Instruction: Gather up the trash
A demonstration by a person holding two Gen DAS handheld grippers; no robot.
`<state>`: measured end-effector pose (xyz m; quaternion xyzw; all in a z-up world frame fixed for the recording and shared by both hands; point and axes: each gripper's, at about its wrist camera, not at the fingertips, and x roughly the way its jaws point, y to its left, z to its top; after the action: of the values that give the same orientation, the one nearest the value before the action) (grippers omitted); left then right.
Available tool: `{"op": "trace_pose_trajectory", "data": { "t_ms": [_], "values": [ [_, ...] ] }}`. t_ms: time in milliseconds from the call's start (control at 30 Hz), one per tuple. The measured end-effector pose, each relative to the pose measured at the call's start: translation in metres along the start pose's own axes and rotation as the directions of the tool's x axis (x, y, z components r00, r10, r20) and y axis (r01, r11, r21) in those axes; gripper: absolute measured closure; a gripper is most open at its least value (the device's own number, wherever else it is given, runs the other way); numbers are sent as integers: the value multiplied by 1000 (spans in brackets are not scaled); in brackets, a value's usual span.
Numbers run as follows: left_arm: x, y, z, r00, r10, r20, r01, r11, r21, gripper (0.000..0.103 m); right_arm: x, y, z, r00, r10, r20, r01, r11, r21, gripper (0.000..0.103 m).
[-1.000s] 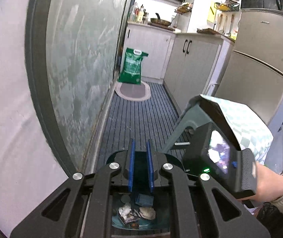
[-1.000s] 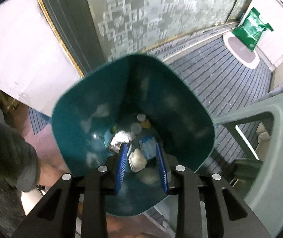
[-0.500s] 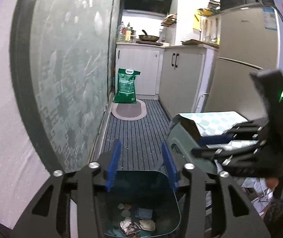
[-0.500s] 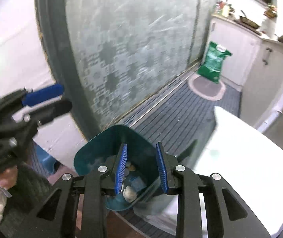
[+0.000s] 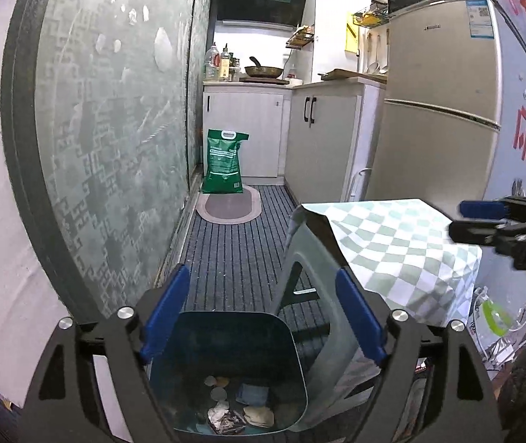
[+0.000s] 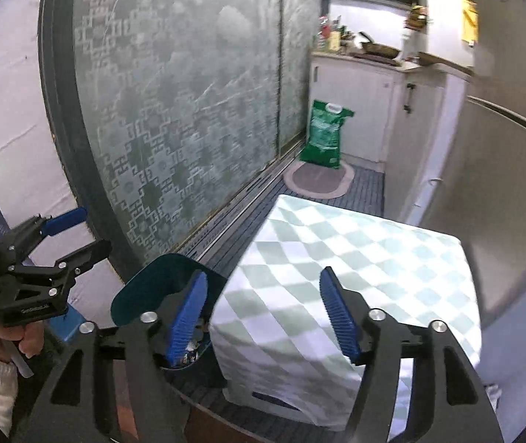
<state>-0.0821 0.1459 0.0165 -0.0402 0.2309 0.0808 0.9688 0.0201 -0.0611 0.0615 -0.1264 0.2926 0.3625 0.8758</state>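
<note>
Here, the biggest thing is the frosted glass sliding door (image 5: 115, 140) with its etched geometric pattern in a dark frame, running down the left of the narrow kitchen. Opposite stands a tall two-door fridge (image 5: 443, 110) with a smooth beige metal front, then white cabinets (image 5: 322, 140) under a worktop (image 5: 340, 81) carrying one frying pan (image 5: 264, 70). The floor (image 5: 241, 243) is dark ribbed matting, with one oval mat (image 5: 229, 208) and one green sack (image 5: 223, 161) standing upright on its far edge.

Closer in, a grey plastic stool (image 5: 322, 288) is draped with a green-and-white checked cloth (image 6: 344, 254). Just beside it on the floor sits the teal trash bin (image 5: 226, 354), square-mouthed with rounded corners and smooth plastic walls. Its bottom holds the trash (image 5: 233, 406): crumpled paper bits, a few round flat pieces and a bluish scrap, too jumbled for me to count.

The left gripper (image 5: 263, 313) hangs above the bin with its two blue-padded fingers (image 5: 165, 310) spread wide, the bin mouth lying between and below them, nothing touched. The right gripper (image 6: 263, 313) hovers over the near edge of the checked cloth, its ribbed blue fingers (image 6: 336, 313) likewise wide apart and empty; the bin sits just off its left finger, partly hidden behind it. Each gripper shows at the edge of the other's view.
</note>
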Motion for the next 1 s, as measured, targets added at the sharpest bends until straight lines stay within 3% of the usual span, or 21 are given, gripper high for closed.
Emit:
{"op": "trace_pose_trajectory", "data": {
  "t_ms": [100,167,300,633,1000],
  "values": [
    [0,-8,-4,1000,15,10,-16,999,30,7,-15,-7,-13,999,-38,32,37,999,20,26],
    [-1,-12,-7,1000,28,10,-29,999,30,5,-22,-8,-20,997,-55,56,53,998,30,11],
    [-2,-14,-11,997,73,7,-73,997,2,3,-31,-16,-29,994,-73,76,69,996,54,3],
    [-2,-20,-10,996,89,22,-89,996,-14,3,-23,-26,-37,996,-76,44,73,995,70,3],
    [8,-22,-12,995,95,-35,-97,995,-36,3,-20,-29,-42,998,-55,23,53,995,79,3]
  ]
}}
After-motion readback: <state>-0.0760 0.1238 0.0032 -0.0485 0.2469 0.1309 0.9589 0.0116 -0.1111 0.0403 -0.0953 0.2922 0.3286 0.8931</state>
